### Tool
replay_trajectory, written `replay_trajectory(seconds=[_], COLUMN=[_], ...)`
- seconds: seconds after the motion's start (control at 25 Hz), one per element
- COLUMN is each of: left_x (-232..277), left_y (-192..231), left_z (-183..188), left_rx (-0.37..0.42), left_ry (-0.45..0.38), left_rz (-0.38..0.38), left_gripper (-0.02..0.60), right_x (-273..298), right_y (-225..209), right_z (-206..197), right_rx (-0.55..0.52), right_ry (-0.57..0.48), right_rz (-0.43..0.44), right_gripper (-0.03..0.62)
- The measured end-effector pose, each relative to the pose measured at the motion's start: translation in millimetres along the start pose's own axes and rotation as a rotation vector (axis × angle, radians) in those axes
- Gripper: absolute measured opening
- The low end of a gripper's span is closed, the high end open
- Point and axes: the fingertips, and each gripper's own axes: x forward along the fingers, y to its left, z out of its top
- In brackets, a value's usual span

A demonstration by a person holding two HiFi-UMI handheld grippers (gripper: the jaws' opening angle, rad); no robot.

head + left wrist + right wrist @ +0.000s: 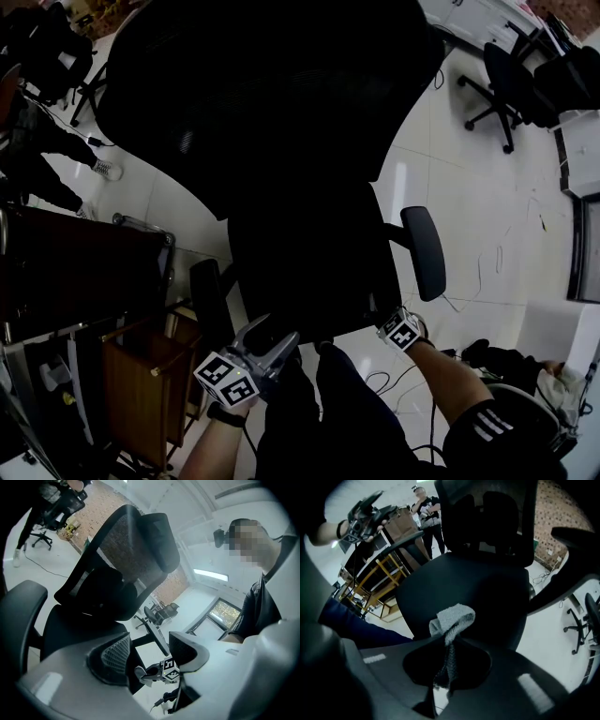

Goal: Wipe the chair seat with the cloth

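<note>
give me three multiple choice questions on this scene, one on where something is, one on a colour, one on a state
1. Where is the cloth?
A. lying on the floor
B. between the fingers of the right gripper
C. draped over the backrest

2. What colour is the cloth?
A. red
B. yellow
C. grey

3. How do the fingers of the left gripper stand?
A. apart, with nothing between them
B. shut on the cloth
C. shut on an armrest

Answers:
1 B: the right gripper view shows the cloth pinched there, in front of the chair seat.
2 C: its looped fabric shows grey against the black seat.
3 A: the left gripper view shows a wide gap between them, holding nothing.
</note>
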Motion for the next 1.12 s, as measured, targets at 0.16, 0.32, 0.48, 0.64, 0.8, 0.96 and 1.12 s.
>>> replay_trajectory(seconds=[0.16,0.32,0.48,0.64,0.8,0.96,1.12], left_x=[-12,-33,-51,-91,-142,-202,-267], left_y=[-20,-54,-89,-139,-188,-222,-250], left_z=[16,19,29,12,-7,-41,-65], left_rx=[0.033,0.052,0.103,0.136,0.225,0.263,0.265], left_ry=[-0.012,-0.022,-0.020,-0.057,-0.081,-0.117,-0.131], left_rz=[0.011,-0.004,-0.035,-0.091,-0.149,-0.202,-0.213], left_gripper=[0.285,0.285,0.285,0.285,0.285,0.285,0.284], right_x=[-40,-97,-156,-225,-296,-359,-399], right_y=[19,55,85,152,216,282,349], right_z=[54,107,167,180,178,164,151], right_rx=[0.102,0.153,0.155,0.128,0.136,0.200,0.193], right_ry=[-0.183,-0.356,-0.536,-0.658,-0.822,-0.955,-1.015], right_rz=[0.024,0.065,0.084,0.111,0.072,0.052,0.014], right_gripper=[0.028,0.028,0.028,0.028,0.028,0.028,0.028])
